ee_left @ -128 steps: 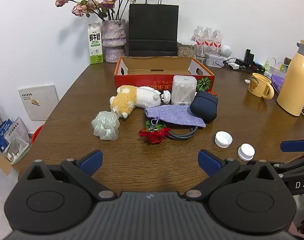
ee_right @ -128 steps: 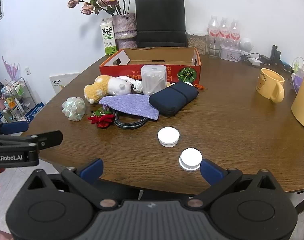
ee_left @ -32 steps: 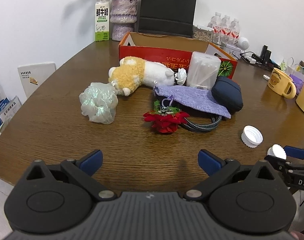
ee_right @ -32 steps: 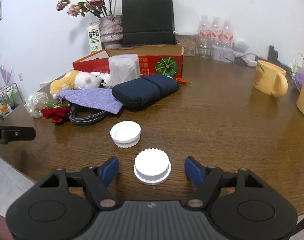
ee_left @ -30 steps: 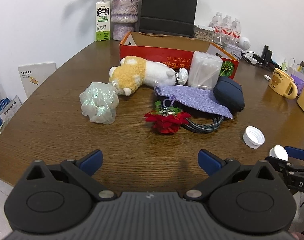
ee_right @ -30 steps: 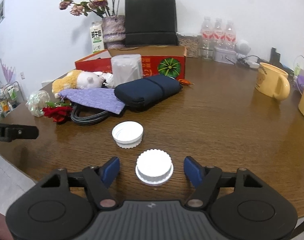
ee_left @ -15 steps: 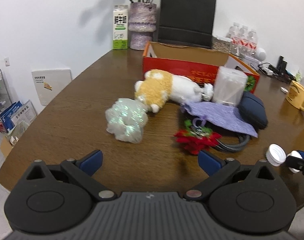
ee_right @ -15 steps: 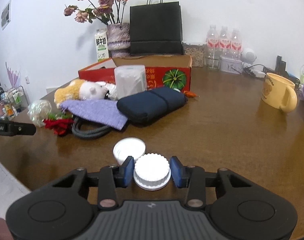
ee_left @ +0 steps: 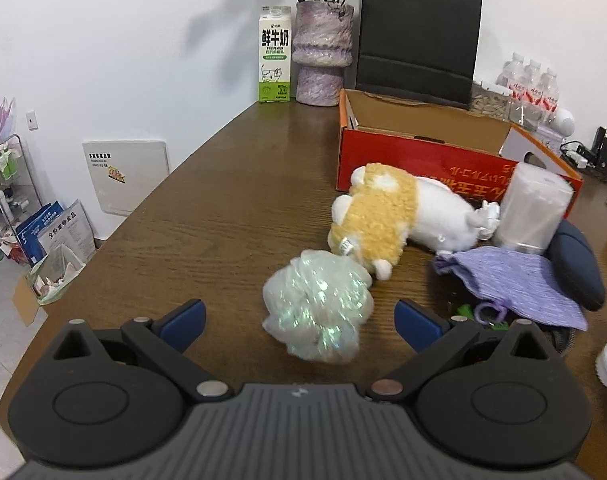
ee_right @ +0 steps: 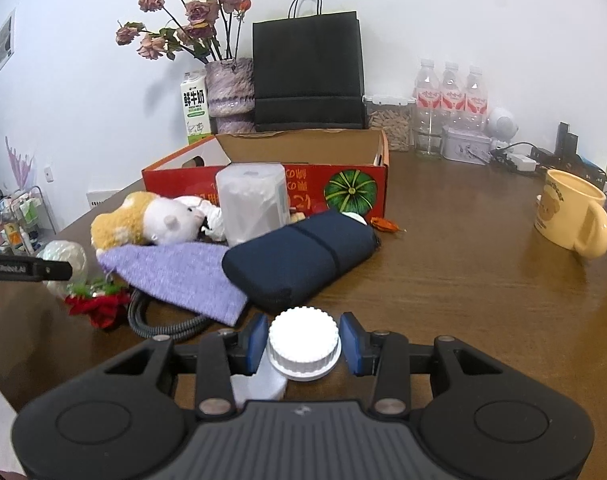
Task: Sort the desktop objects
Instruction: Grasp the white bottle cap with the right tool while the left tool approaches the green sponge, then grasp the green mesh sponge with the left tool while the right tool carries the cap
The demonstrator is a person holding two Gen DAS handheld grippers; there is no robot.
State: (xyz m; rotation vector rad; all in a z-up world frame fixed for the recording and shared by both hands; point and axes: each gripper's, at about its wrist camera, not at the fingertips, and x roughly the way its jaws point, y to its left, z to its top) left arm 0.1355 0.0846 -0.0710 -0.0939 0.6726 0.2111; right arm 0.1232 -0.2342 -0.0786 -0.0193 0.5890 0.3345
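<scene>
Left wrist view: your left gripper (ee_left: 299, 318) is spread wide around the iridescent crinkled plastic ball (ee_left: 318, 305). Close carelessly and the springy film may squirt toward the yellow-and-white plush toy (ee_left: 387, 216) touching it at 1 o'clock.

Right wrist view: your right gripper (ee_right: 303, 344) is clamped on the ribbed white screw cap (ee_right: 303, 343), apparently lifted. The shallow bite could let it slip before reaching the red cardboard box (ee_right: 303, 184) at 12 o'clock.

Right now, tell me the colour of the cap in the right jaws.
White cap, clearest in the right wrist view.
</scene>
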